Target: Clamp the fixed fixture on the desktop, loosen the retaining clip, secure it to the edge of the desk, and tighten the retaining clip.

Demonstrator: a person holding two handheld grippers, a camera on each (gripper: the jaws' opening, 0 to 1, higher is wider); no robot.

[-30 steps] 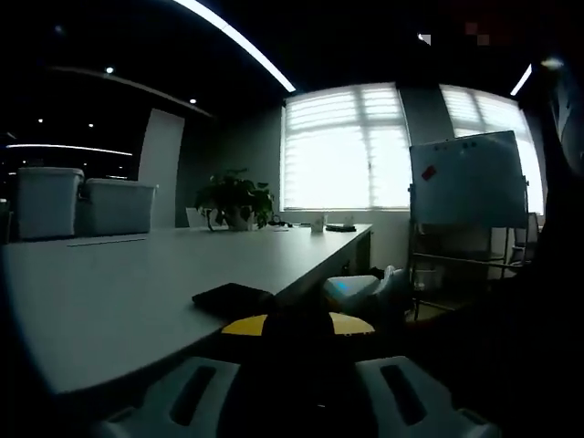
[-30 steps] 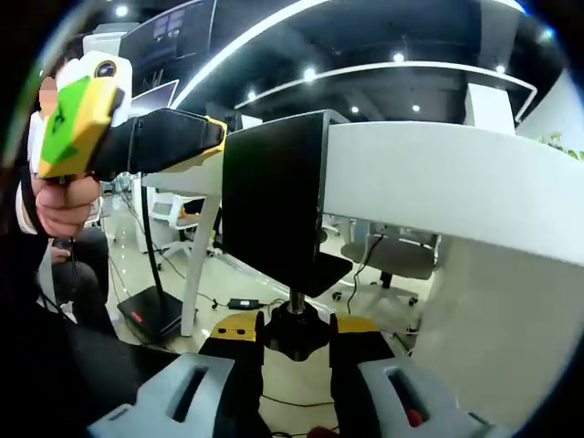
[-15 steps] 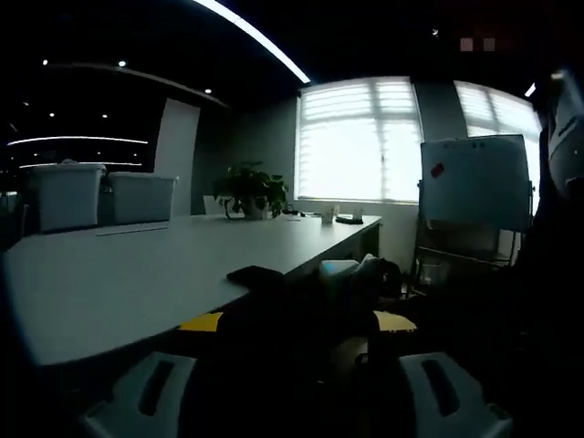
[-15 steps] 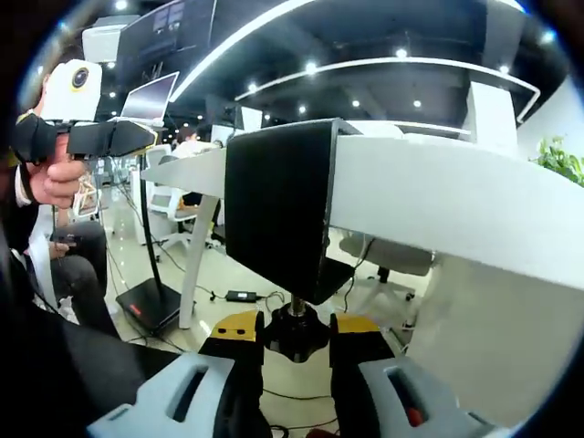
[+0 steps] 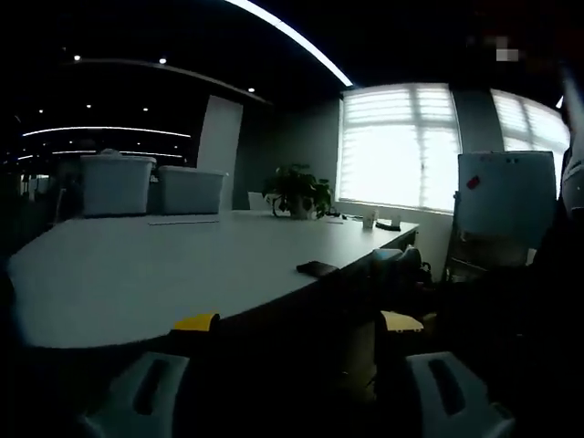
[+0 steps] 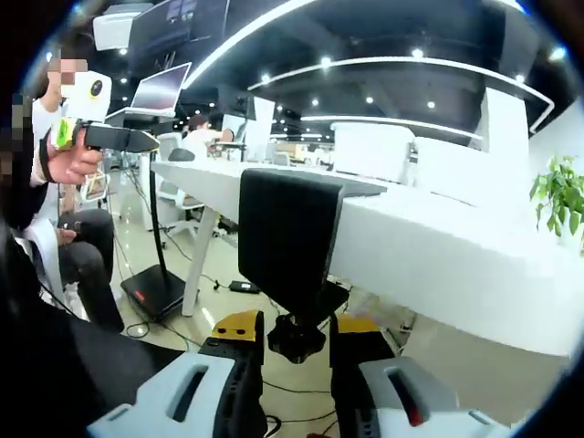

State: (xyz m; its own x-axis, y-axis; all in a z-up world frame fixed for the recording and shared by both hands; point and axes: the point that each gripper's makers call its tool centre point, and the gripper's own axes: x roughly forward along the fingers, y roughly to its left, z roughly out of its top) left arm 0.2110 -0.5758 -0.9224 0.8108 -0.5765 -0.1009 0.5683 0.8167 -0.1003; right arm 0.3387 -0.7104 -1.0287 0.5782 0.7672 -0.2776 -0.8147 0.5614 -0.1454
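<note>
Right gripper view, one black fixture [image 6: 290,245] on desk edge [image 6: 429,265], right claw [image 6: 297,342] gripping its knob [image 6: 294,336].

Long white tabletop [image 5: 164,274] carried two pale storage bins [image 5: 151,185] and potted plant [image 5: 297,192] at far end, small cups [image 5: 370,222] near window corner; black fixture [image 6: 292,242] gripped its edge.

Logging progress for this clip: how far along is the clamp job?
Done: the black fixture sits hooked over the white desk's edge. In hand: the right gripper has its jaws around the black knob under it. The left gripper is held off to the side. Left: whether the knob is fully tight cannot be told.
</note>
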